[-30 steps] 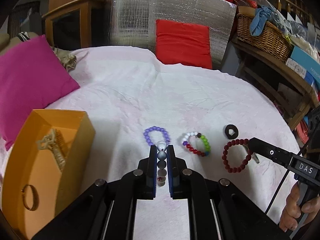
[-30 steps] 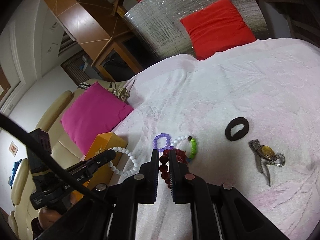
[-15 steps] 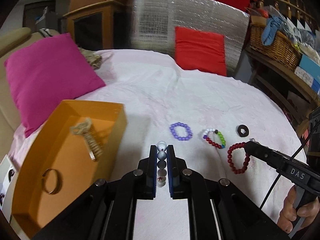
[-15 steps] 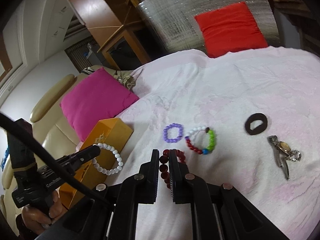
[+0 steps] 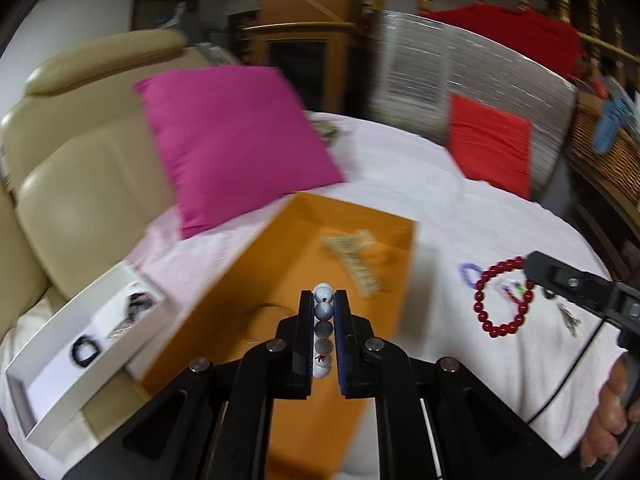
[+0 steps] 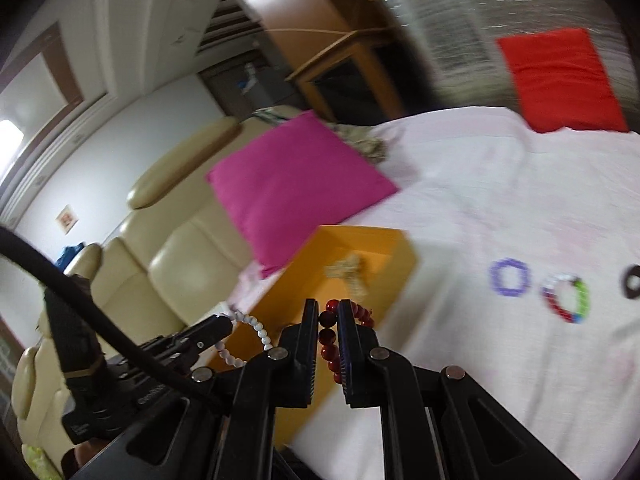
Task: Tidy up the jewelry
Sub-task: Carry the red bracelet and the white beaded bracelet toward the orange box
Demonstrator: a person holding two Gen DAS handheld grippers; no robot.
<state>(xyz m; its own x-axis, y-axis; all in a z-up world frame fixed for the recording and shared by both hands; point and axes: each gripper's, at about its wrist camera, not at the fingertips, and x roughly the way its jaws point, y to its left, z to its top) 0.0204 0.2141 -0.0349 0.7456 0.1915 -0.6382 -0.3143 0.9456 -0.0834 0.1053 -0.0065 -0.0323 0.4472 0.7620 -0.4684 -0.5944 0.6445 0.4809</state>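
The left gripper (image 5: 324, 330) is pinching a white bead bracelet (image 5: 323, 312), fingers closed on it; the visible beads are running in a line along the fingers, pointing forward over the orange box (image 5: 304, 264). The rest of the loop is hanging below the fingers, hidden in the left wrist view. The right gripper (image 6: 329, 344) is clamping a red bead bracelet (image 6: 328, 338) the same way, its loop hanging beside the orange box on the side away from the pink cushion. Inside the box, a pale comb-like piece (image 5: 352, 258) is lying diagonally; a thin ring (image 5: 266, 310) is showing only as a blurred smear. Purple bracelet (image 6: 510, 278) and multicoloured bracelet (image 6: 566, 298) are lying flat on the white cloth (image 6: 500, 208), well apart from the box. Both views are motion-blurred.
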